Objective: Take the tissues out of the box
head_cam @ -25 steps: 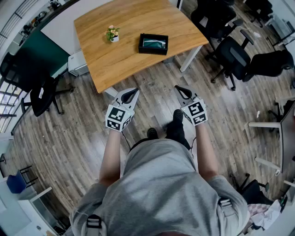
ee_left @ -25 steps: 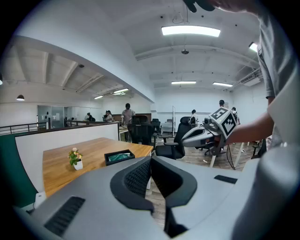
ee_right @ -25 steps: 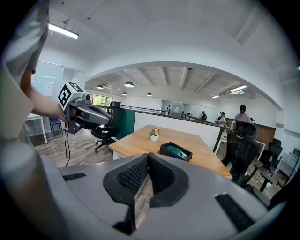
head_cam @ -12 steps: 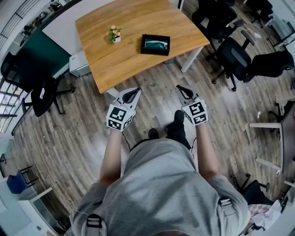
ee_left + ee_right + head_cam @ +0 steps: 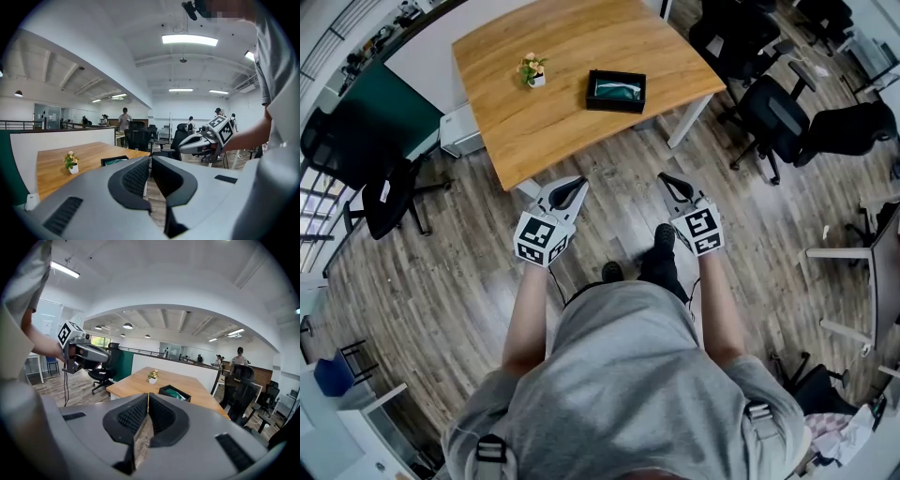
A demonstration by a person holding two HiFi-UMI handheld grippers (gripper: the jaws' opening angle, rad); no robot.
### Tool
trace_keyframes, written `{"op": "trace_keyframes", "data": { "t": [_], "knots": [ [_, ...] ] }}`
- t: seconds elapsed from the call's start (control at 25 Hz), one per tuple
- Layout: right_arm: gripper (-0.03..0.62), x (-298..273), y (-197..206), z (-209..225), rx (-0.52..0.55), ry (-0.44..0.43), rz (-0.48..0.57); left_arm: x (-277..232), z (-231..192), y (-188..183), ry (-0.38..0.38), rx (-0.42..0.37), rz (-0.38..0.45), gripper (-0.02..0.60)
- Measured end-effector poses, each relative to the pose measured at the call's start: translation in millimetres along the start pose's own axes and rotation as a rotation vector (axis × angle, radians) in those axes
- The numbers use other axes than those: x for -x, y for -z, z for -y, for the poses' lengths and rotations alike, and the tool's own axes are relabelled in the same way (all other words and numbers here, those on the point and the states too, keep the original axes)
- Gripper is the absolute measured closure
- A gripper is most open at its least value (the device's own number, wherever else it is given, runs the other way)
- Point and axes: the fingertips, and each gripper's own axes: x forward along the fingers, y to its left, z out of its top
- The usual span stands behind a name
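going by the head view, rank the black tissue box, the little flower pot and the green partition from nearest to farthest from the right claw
1. Black tissue box: on the table, ahead and a little left of the shut right claw.
2. Flower pot: farther left on the same table.
3. Green partition: past the table's left edge, farthest.

I look down on an open-plan office: a wooden counter (image 5: 534,122) on grey-brown plank floor (image 5: 431,272), black swivel chairs (image 5: 773,112) alongside, a green partition (image 5: 384,112), strip lights (image 5: 190,40) overhead.
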Motion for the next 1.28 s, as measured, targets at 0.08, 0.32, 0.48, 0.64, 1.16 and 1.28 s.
{"op": "trace_keyframes", "data": {
  "t": [0.08, 0.32, 0.48, 0.64, 1.16, 1.28],
  "knots": [
    [0.577, 2, -3, -1, -0.004, -0.002, 0.010, 1, 0, 0, 0.001, 0.001, 0.003, 0.558],
    [0.506, 4, -7, -3, -0.016, -0.002, 0.055, 6, 3, -4, 0.008, 0.028, 0.032, 0.486],
    [0.403, 3, -6, -5, -0.013, 0.006, 0.068, 9, 4, -1, 0.005, 0.028, 0.033, 0.439],
    [0.335, 1, -4, -6, -0.013, 0.010, 0.068, 10, 3, 2, -0.003, 0.031, 0.032, 0.394],
    [0.253, -4, -3, -11, -0.020, -0.003, 0.059, 24, -2, 1, -0.046, 0.032, 0.030, 0.330],
    [0.253, -8, -9, -12, -0.014, -0.008, 0.067, 27, -8, 2, -0.058, 0.039, 0.028, 0.331]
  ]
}}
